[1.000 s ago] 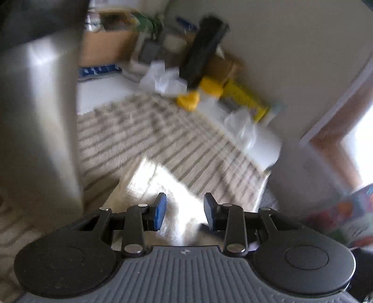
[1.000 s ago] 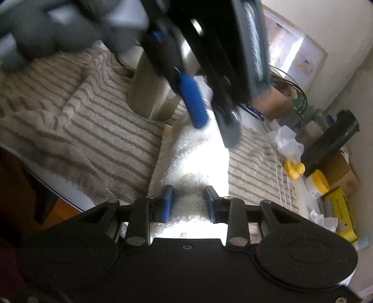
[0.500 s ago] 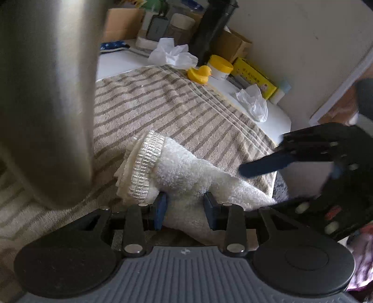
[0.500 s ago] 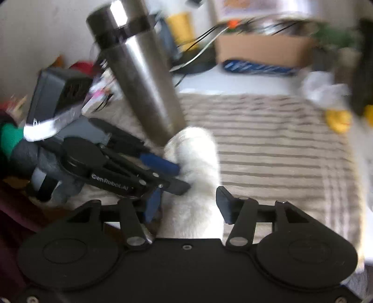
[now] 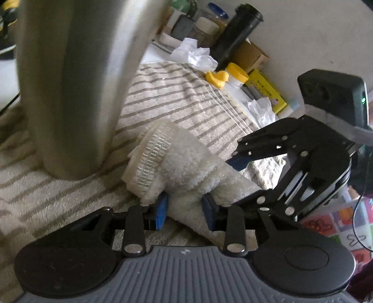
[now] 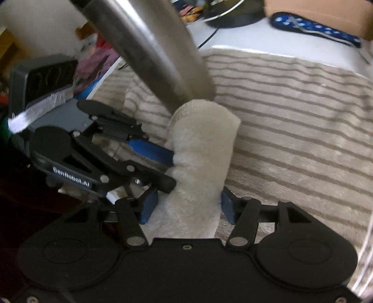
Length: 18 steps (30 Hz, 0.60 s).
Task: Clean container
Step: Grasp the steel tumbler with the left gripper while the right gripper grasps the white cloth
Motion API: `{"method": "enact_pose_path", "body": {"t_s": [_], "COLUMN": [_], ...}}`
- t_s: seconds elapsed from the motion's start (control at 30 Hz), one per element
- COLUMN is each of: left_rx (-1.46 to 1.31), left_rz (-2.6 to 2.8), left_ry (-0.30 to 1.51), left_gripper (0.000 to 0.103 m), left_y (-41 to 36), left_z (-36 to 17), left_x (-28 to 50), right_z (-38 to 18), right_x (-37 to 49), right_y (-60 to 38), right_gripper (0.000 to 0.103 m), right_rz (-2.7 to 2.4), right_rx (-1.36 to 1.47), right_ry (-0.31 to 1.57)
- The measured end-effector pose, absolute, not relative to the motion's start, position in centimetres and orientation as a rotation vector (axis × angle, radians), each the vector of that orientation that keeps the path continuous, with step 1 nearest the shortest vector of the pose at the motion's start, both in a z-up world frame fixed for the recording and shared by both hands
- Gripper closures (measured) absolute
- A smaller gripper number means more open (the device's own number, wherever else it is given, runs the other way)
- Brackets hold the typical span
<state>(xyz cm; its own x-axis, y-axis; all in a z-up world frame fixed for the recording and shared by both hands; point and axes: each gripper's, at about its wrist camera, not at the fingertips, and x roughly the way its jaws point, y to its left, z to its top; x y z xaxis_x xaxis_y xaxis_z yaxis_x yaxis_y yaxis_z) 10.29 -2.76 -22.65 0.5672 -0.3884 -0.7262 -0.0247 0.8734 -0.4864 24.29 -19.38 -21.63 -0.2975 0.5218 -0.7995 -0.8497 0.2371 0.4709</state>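
Note:
A tall steel flask (image 5: 70, 93) stands on a striped towel (image 5: 186, 100) at the left of the left wrist view. In the right wrist view the flask (image 6: 158, 58) slants down from the top left to the towel (image 6: 291, 105). A rolled white fluffy cloth (image 5: 186, 167) lies at its foot. My left gripper (image 5: 185, 207) is shut on the cloth's near end. My right gripper (image 5: 242, 180) comes in from the right. In the right wrist view the cloth (image 6: 202, 144) sits between the right gripper's (image 6: 186, 207) opening jaws, and the left gripper (image 6: 167, 167) pinches it from the left.
At the towel's far edge lie a yellow duck (image 5: 216, 78), a yellow-lidded jar (image 5: 236, 77), a black cylinder (image 5: 235, 35), crumpled tissue (image 5: 193, 53) and a yellow box (image 5: 268, 93). A cardboard box (image 6: 326, 14) and a blue patterned thing (image 6: 314, 30) sit on the white tabletop beyond.
My right gripper has swung round to the cloth's other end and its jaws have widened around it. My left gripper kept its pinch on the cloth and sank a little beside the flask.

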Motion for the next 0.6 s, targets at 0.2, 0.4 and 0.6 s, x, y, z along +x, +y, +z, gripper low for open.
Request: {"method": "enact_pose_path", "body": {"t_s": [0.2,0.4,0.6], "left_rx": [-0.526,-0.517,-0.473], "left_rz": [-0.208,-0.204,-0.19], "left_ry": [0.973,0.969,0.976], "left_gripper": [0.074,0.073,0.073], "left_y": [-1.7,-0.2,1.1], "left_z": [-22.8,-21.3,-19.8], "left_x": [10.0,8.5,5.9], "right_z": [-22.4,-23.3,-21.7], "right_x": [25.0,25.5,22.5], "right_y": [-19.2,-20.2,-18.4], "right_gripper": [0.048,0.066,0.067], "right_rz": [1.439,1.319,1.168], "right_rx": [-0.276,-0.053,-0.174], "right_ry": [1.285,1.36,1.319]}}
